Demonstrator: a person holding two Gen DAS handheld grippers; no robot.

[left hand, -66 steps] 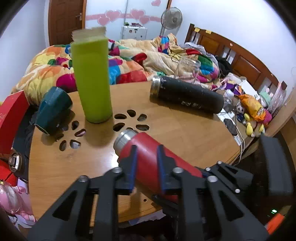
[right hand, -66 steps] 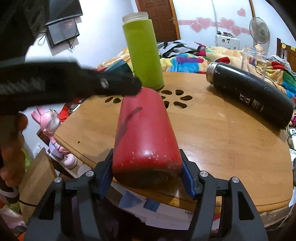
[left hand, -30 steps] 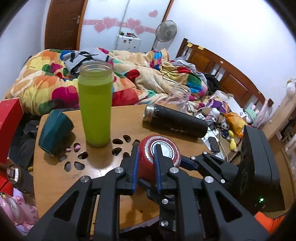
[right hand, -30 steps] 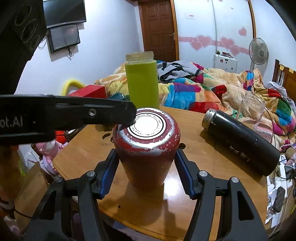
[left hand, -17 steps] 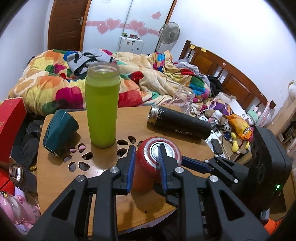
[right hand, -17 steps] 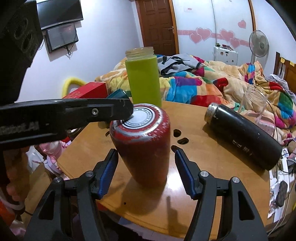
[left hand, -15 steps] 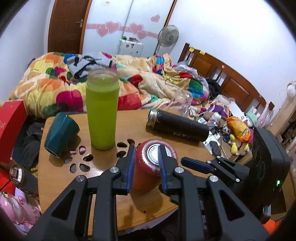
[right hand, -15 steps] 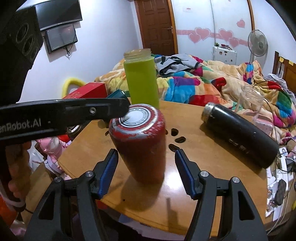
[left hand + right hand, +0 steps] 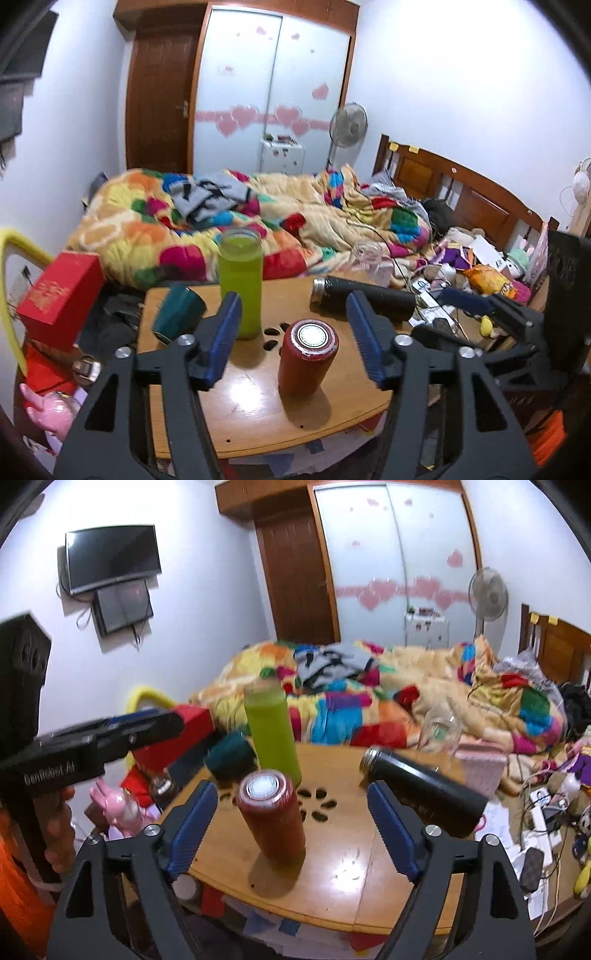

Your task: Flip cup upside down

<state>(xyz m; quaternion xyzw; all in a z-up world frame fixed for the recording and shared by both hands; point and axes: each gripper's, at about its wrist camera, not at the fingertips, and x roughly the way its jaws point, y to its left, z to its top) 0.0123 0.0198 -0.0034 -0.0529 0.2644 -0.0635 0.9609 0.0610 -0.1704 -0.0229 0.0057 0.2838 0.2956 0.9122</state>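
Note:
The red cup stands upside down near the front edge of the round wooden table, its worn base with a white sticker facing up. It also shows in the right wrist view. My left gripper is open, pulled back above and in front of the cup, touching nothing. My right gripper is open too, its jaws wide on either side of the cup and apart from it. The right gripper's body shows at the right of the left wrist view.
A tall green bottle stands behind the red cup. A black flask lies on its side at the right. A teal cup lies at the left. A clear glass stands at the far edge. A bed lies beyond.
The red cup went from lying on its side to standing base up on the table. Both grippers opened, let go of it and drew back and up.

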